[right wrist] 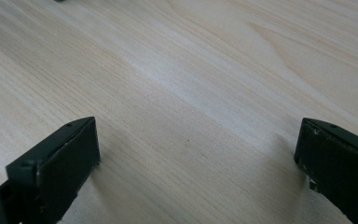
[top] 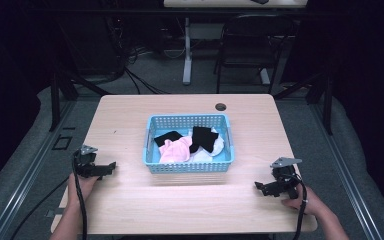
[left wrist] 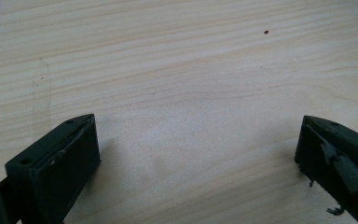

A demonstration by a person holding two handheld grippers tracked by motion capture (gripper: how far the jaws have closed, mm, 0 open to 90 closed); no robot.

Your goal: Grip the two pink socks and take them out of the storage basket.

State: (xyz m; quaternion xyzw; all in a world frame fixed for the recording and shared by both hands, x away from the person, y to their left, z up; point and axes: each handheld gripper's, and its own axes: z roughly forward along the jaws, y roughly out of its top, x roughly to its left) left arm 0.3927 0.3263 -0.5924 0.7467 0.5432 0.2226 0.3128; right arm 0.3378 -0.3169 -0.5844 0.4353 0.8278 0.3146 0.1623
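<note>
We see no writing or labels. The blue basket (top: pixel 188 165) of pink, black and white socks (top: pixel 176 149) sits mid-table (top: pixel 130 115), between our left gripper (top: pixel 111 165) and right gripper (top: pixel 258 187), both with jaws wide and empty.

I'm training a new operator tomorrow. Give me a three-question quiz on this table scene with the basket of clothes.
1. True or false: the blue basket holds only black clothes.
2. Which gripper lies nearer the basket: A) left gripper B) right gripper?
3. Fill in: both grippers are ____, with only bare table between their fingers.

Key: 1 false, since a pink garment, white pieces and black pieces lie in it; 2 A; 3 open.
</note>
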